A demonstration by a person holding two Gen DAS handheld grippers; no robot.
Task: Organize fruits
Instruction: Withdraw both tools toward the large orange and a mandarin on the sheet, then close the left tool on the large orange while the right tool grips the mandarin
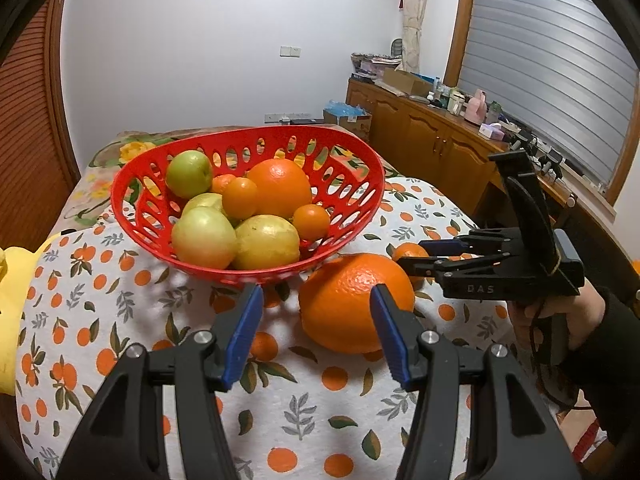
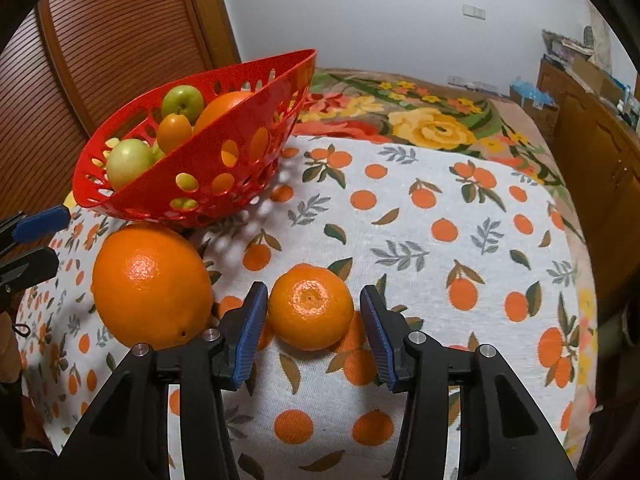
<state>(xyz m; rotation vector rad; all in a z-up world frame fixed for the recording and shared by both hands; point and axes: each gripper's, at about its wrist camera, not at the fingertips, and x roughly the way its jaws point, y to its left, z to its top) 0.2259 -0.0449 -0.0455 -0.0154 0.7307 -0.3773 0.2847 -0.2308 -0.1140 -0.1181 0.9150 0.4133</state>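
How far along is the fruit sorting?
Mostly done: the red basket already holds a pile of apples and oranges. In hand: nothing yet; the right gripper is open around the small mandarin, and the left gripper is open near the large orange. Left: both of those fruits, which sit on the tablecloth.

A home bedroom: floral bedspread (image 2: pixel 432 128), wooden cabinets (image 1: pixel 424 140) cluttered with toiletries, curtained window (image 1: pixel 540 80).

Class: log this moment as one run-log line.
left gripper: open near large orange | right gripper: open around mandarin | basket: part-filled
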